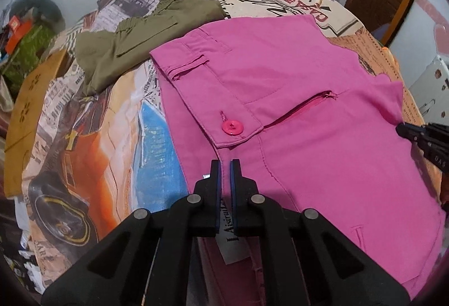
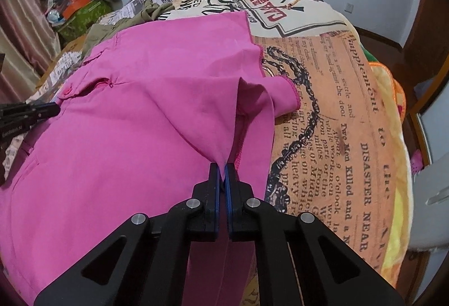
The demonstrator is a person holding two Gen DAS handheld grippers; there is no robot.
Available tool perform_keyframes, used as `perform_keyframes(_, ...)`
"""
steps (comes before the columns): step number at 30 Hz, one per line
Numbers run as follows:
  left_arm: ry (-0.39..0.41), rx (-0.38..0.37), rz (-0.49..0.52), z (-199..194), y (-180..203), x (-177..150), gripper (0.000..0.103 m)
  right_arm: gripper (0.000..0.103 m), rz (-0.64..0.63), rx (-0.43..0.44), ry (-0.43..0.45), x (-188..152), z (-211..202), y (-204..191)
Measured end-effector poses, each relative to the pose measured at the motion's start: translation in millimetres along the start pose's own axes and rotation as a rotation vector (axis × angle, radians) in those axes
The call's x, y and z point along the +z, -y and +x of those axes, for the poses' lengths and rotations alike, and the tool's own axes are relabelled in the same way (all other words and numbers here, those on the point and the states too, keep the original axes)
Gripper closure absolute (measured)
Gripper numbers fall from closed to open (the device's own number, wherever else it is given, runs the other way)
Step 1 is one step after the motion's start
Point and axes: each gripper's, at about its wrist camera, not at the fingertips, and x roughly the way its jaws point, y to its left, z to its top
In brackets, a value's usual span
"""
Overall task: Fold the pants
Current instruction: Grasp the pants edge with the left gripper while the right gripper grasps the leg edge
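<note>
Both grippers clamped on the near edge of the pink pants, ready to fold

The pants lie spread on the printed bedspread, waistband and button to the left, the cloth running left to right — an olive garment sits beyond, at the far left. The left gripper has its jaws together on the waist edge just below the button; the right gripper pinches a raised peak of fabric near the right-hand edge. The rest of the pants stretches away from both jaws toward the far side, so the fold likely carries the near edge away — neither hand is nearer
</note>
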Motion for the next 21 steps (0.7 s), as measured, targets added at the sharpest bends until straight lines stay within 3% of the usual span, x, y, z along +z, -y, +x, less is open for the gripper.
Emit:
perform_keyframes(4,0.028,0.008,-0.024,-14.9,2.0,5.1,0.095,0.098,0.017,-0.011,0.002,3.5,-10.4,3.6)
perform_keyframes(7,0.065,0.002,-0.029,-27.5,0.5,11.8,0.079,0.097,0.05,0.001,0.036,9.8,-23.9,10.0)
perform_keyframes(8,0.079,-0.001,-0.038,-31.4,-2.1,16.1,0.07,0.095,0.055,0.006,0.051,13.5,-29.6,12.4)
perform_keyframes(10,0.094,0.003,-0.05,-34.7,-6.5,23.1,0.064,0.088,0.049,0.012,0.078,22.3,-38.9,15.0)
perform_keyframes(13,0.11,0.019,-0.075,-32.8,-15.3,36.3,0.064,0.066,0.045,-0.009,0.123,34.0,-45.9,16.7)
perform_keyframes(14,0.109,0.022,-0.088,-30.1,-19.6,40.5,0.064,0.064,0.045,-0.019,0.142,39.6,-46.6,18.0)
perform_keyframes(21,0.061,0.002,-0.139,-2.0,-37.8,54.0,0.064,0.064,0.059,-0.045,0.139,69.4,-20.4,26.3)
